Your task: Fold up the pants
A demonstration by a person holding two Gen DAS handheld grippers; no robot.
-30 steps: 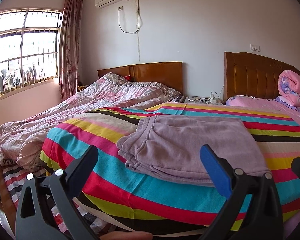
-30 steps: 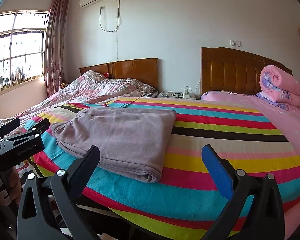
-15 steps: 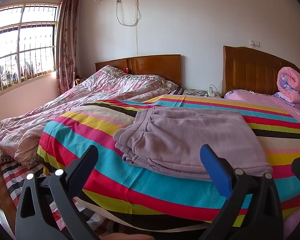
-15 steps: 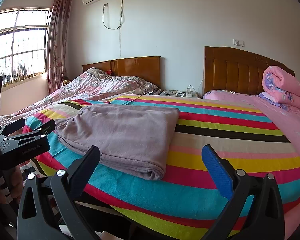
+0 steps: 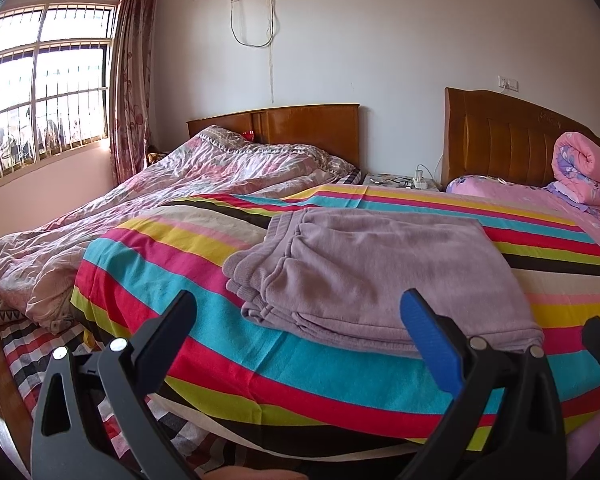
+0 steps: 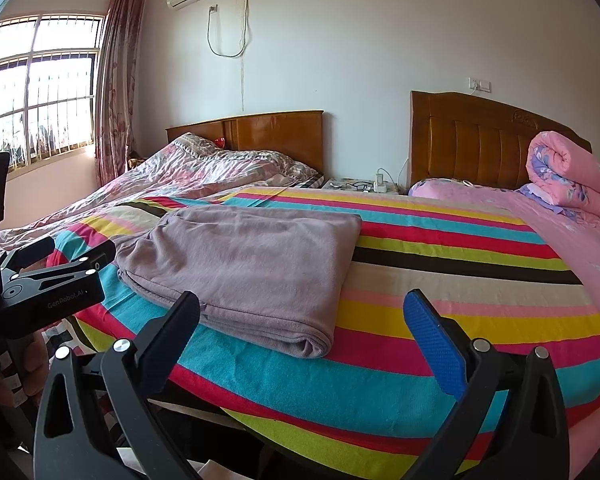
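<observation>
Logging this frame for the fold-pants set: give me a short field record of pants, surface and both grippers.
pants: purple pants, folded into a flat stack, waistband toward the window side
surface: striped bedspread, pants lying on it
left gripper: open, empty, short of the pants
right gripper: open, empty, short of the pants
background: rolled pink quilt by the headboard

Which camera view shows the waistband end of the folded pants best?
The left wrist view: the pants turn their gathered waistband and stacked layer edges toward that camera. The right wrist view shows the pants mostly from their smooth folded side, the waistband end lying far left and partly turned away.
</observation>
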